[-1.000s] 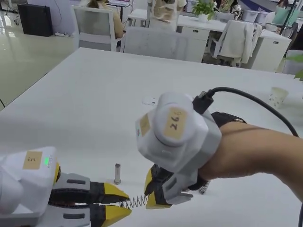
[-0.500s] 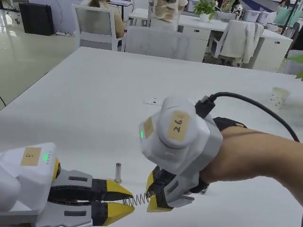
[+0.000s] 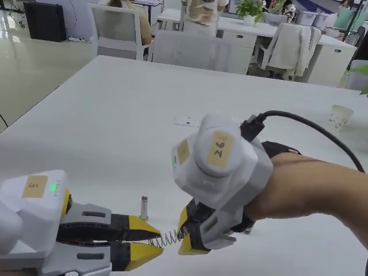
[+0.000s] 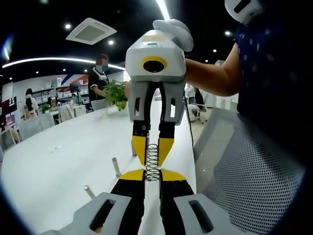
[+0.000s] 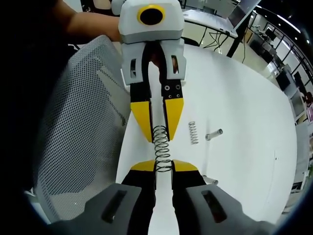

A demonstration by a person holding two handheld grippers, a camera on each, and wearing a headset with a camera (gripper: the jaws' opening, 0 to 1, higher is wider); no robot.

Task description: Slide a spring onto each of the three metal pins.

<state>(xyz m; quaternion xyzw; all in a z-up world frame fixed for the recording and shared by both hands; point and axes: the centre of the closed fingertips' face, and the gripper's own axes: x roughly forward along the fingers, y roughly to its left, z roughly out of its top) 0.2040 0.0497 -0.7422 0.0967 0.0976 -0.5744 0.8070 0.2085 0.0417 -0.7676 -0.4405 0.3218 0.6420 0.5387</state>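
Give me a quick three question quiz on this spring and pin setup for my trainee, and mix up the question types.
1. True or false: the left hand-held gripper alone holds the held spring.
2. In the head view, the metal pin on the table is: A) upright and bare; B) lying flat; C) carrying a spring.
3. In the right gripper view, what sits near the loose spring?
Key: 1 false, the right hand-held gripper grips the other end. 2 A. 3 a bare pin.

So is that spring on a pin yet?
Not yet: the spring is held between the left gripper and right gripper, beside the bare pin.
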